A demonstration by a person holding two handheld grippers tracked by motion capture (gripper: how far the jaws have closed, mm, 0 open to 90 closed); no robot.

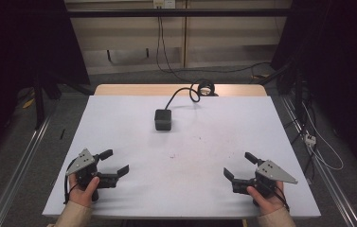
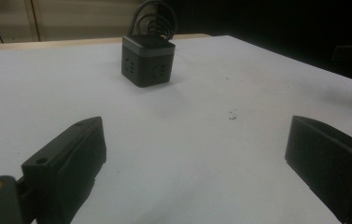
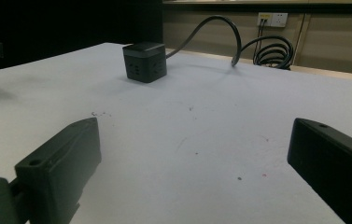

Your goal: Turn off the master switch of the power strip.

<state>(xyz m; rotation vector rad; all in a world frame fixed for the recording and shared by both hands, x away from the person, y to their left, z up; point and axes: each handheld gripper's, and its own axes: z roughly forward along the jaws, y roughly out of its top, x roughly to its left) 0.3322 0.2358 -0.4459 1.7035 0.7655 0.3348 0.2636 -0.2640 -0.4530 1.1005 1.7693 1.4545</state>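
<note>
Black socket cube [image 1: 164, 119], corded, mid-counter [image 1: 119, 123] toward far edge; left tool [image 1: 112, 163] and right tool [image 1: 240, 166] both gaping, empty, near edge; risk: taut cord [image 1: 180, 94] dragging cube from grasp.

Worktop [image 1: 181, 142]: white, with a wooden strip along its far edge.
Socket cube [image 1: 164, 119]: black, at centre rear, its cable [image 1: 178, 94] running to a coil at the far edge.
Left gripper [image 1: 114, 161]: near left corner, fingers spread, nothing between them.
Right gripper [image 1: 238, 165]: near right corner, fingers spread, nothing between them.
</note>
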